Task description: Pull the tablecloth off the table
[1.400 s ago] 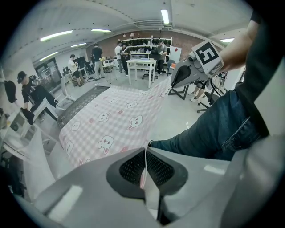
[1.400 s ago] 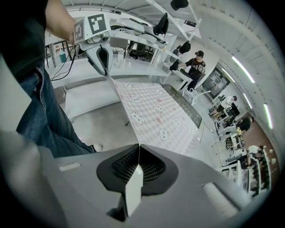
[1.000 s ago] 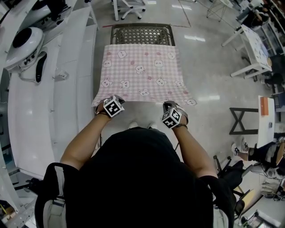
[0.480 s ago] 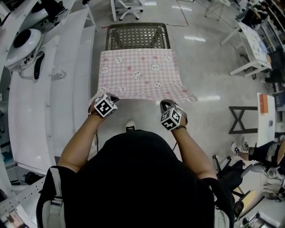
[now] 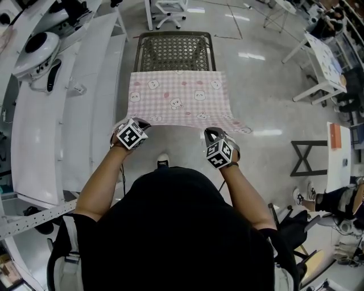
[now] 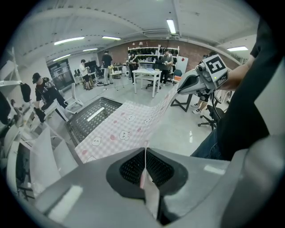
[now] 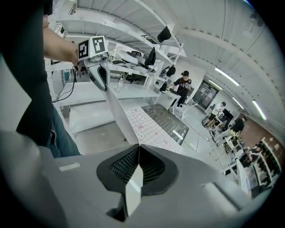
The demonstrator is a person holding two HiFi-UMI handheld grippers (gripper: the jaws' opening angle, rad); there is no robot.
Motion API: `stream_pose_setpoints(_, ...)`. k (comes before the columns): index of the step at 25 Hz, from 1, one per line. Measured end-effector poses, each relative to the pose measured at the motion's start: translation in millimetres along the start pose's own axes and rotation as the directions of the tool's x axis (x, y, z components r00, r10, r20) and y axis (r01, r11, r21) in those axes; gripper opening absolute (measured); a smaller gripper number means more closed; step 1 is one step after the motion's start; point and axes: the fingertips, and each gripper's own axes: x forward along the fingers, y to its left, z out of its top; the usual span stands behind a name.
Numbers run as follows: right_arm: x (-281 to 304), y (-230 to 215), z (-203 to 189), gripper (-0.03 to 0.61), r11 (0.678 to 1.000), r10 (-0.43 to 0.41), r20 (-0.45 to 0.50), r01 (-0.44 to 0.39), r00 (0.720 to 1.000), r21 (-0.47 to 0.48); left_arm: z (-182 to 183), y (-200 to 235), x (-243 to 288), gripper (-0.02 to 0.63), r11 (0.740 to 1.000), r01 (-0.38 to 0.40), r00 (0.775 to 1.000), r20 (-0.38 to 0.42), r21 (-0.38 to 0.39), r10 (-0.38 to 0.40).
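A pink checked tablecloth [image 5: 177, 99] with small animal prints stretches from the metal mesh table [image 5: 173, 50] toward me, its near edge lifted off the table. My left gripper [image 5: 134, 126] is shut on the cloth's near left corner and my right gripper [image 5: 216, 136] is shut on its near right corner. The far half of the mesh table top is bare. In the left gripper view the tablecloth [image 6: 129, 125] runs out from between the closed jaws. In the right gripper view the tablecloth [image 7: 147, 124] shows beyond the jaws, and the left gripper [image 7: 99, 73] hangs opposite.
A long white bench [image 5: 62, 125] with white robot parts [image 5: 34, 54] runs along the left. An office chair [image 5: 170, 8] stands behind the table. White tables [image 5: 321, 62] and a black frame [image 5: 310, 159] are at the right. People [image 6: 44, 95] stand in the room's background.
Both grippers have pulled back toward me with the cloth; more of the mesh table top is uncovered and less cloth lies on the table.
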Motion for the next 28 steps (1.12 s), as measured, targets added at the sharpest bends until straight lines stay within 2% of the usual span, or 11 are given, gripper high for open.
stream_pose_setpoints(12, -35, -1, 3, 0.035, 1.0, -0.009, 0.077, 0.009, 0.997, 0.005, 9, -24, -23, 0.002, 0.998, -0.051, 0.999, 0.018, -0.044, 0.051)
stream_pose_setpoints(17, -47, 0, 0, 0.035, 1.0, -0.012, 0.088, 0.01, 0.996, 0.028, 13, -34, -29, 0.002, 0.997, -0.067, 0.997, 0.034, -0.038, 0.069)
stream_pose_setpoints(24, -59, -4, -1, 0.035, 0.998, -0.022, 0.105, 0.016, 0.994, 0.057, 21, -44, -33, 0.0, 0.997, -0.034, 0.998, 0.048, -0.069, 0.037)
stream_pose_setpoints(28, -61, 2, -9, 0.035, 0.997, -0.011, 0.093, 0.004, 0.996, 0.073, 21, -49, -32, 0.0, 0.998, -0.026, 0.999, 0.037, -0.058, 0.028)
